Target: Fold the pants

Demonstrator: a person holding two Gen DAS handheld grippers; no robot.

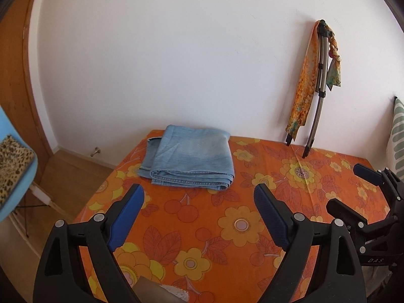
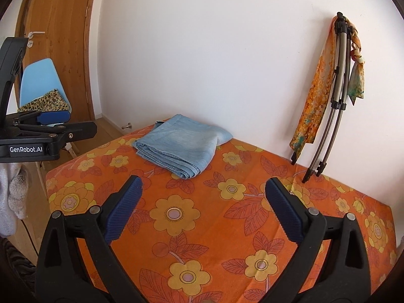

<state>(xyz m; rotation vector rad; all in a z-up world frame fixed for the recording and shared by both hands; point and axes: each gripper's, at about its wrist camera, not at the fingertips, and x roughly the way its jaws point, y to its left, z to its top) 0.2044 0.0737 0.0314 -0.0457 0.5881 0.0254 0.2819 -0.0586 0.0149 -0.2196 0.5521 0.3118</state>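
While the folded jeans lie at the bed's far corner | left gripper and right gripper wide, empty | denim: soft, weighty, non-slip; pinch stacked hems.

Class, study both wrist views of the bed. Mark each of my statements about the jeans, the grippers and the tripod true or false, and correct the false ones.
1. The jeans lie folded on the floral bed cover. True.
2. The left gripper clamps the jeans. False: its jaws are open and empty.
3. The right gripper is open. True.
4. The tripod lies flat on the bed. False: it leans against the wall, a scarf draped over it.
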